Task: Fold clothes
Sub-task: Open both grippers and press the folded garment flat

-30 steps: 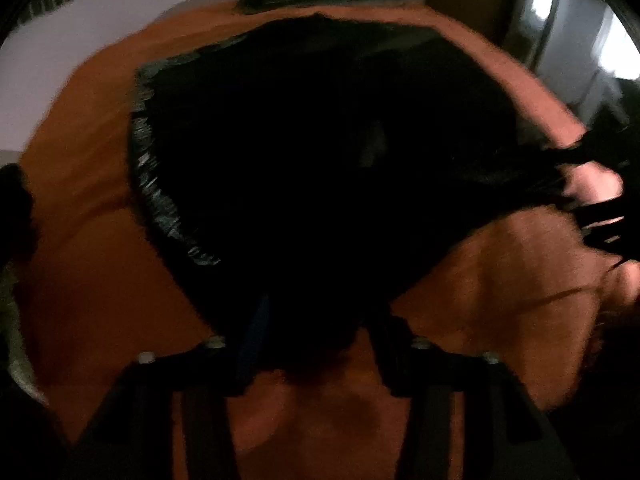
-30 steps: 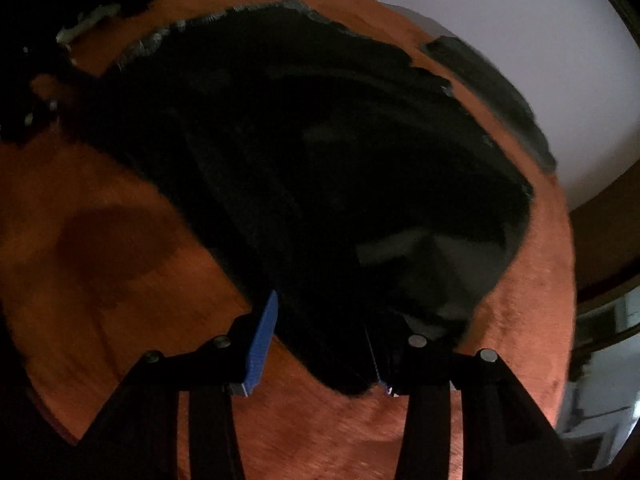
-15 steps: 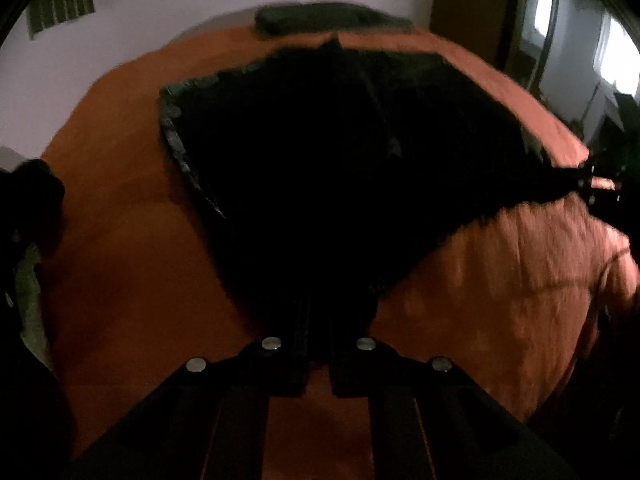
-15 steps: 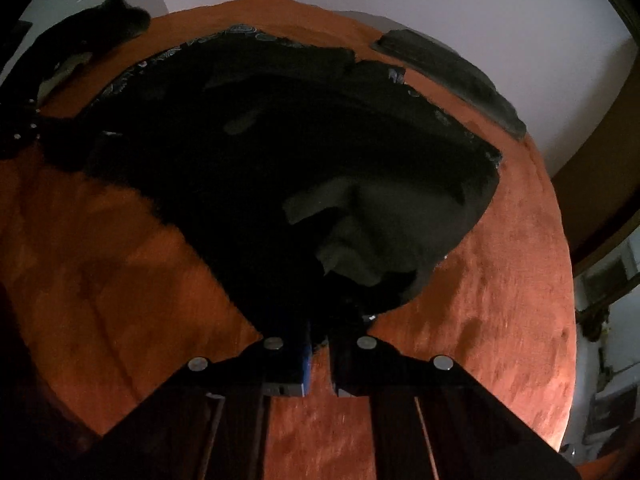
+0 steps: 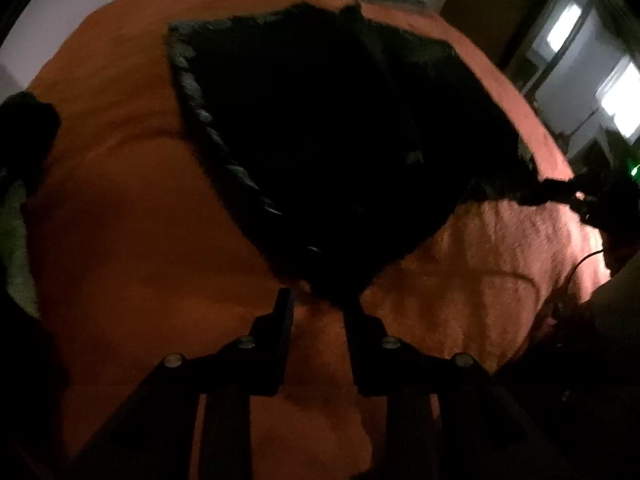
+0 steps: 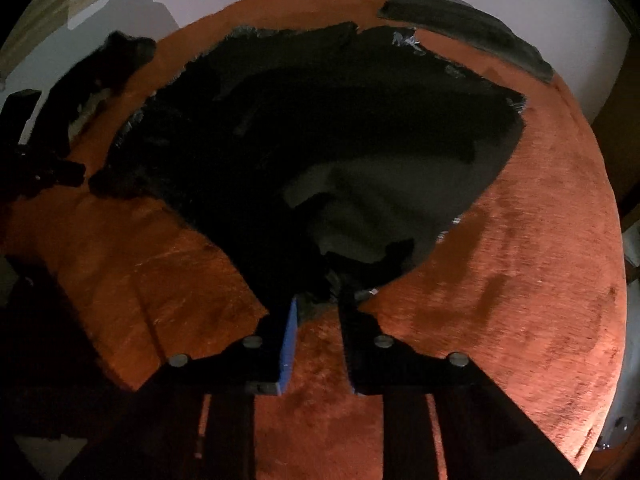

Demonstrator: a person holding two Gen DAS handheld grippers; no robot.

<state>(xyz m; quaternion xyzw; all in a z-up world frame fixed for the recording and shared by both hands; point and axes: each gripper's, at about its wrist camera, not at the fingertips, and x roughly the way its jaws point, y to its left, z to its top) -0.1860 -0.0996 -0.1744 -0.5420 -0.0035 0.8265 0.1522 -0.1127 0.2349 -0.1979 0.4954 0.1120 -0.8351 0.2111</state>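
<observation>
A black garment [image 5: 340, 120] lies spread on an orange bed cover [image 5: 120, 200], with a shiny ribbed hem along its left edge. My left gripper [image 5: 318, 306] hangs over its near corner. Its jaws are opening, and the cloth tip sits between the fingertips, against the right one only. In the right wrist view the garment [image 6: 320, 140] shows a paler folded patch. My right gripper [image 6: 319, 304] is at another near corner. Its jaws are opening too, with bunched cloth between the tips. The right gripper [image 5: 592, 200] appears at the far right and the left gripper [image 6: 40, 160] at the far left, both dark and blurred.
A dark folded item [image 6: 472, 32] lies at the bed's far edge by a pale wall. A heap of dark clothes [image 6: 112, 60] sits at the bed's left side. Lit windows or a doorway [image 5: 580, 60] stand beyond the bed's right side. Bare orange cover [image 6: 520, 280] surrounds the garment.
Half a second ago both grippers were shut on the garment's near corners; now both pairs of jaws stand apart. Both views have lifted away from the bed.
</observation>
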